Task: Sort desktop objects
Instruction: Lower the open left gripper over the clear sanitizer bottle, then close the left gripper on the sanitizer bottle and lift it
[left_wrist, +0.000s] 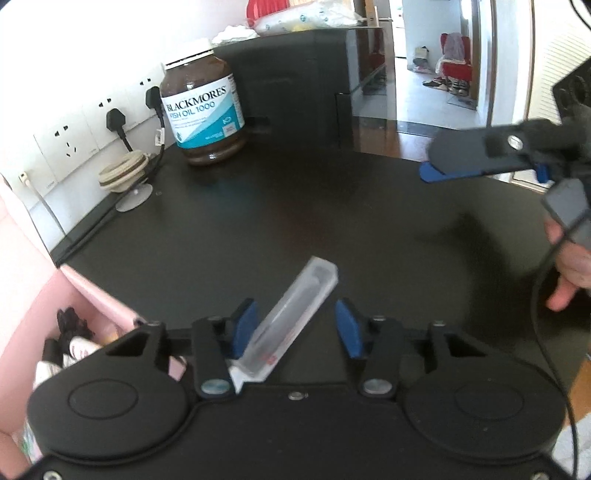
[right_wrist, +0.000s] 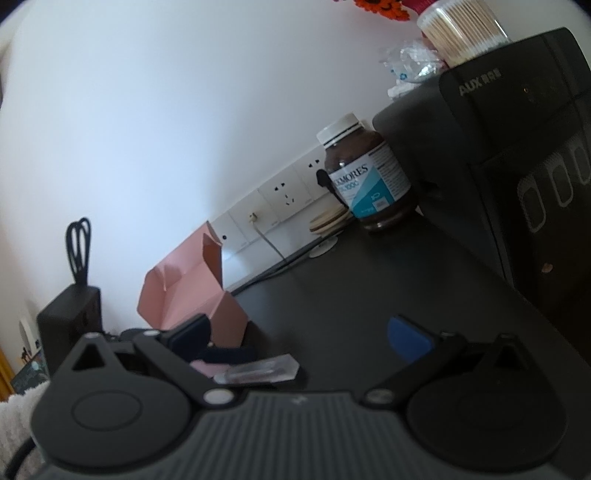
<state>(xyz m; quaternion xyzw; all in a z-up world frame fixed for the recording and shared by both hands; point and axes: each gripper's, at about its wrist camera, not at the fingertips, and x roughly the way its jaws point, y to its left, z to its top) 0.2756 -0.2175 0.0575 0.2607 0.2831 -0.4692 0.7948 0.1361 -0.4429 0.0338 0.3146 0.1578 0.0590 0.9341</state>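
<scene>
Sorting underway: we are working the black desk (left_wrist: 295, 206).
Pink box (left_wrist: 99, 299): already holding small items.
Left gripper (left_wrist: 295, 325): we are straddling the clear tube (left_wrist: 291, 317), jaws partly open, gap at right pad.
Right gripper (right_wrist: 295, 343): hovering wide open, empty.
Fish-oil bottle (left_wrist: 203, 110): awaiting sorting.

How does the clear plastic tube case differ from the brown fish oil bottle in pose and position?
The clear plastic tube case lies flat and angled between the left claw's pads; the brown fish oil bottle stands upright by the wall sockets. The case is slim and see-through, the bottle wide, dark and labelled. Both rest on the black desktop.
</scene>
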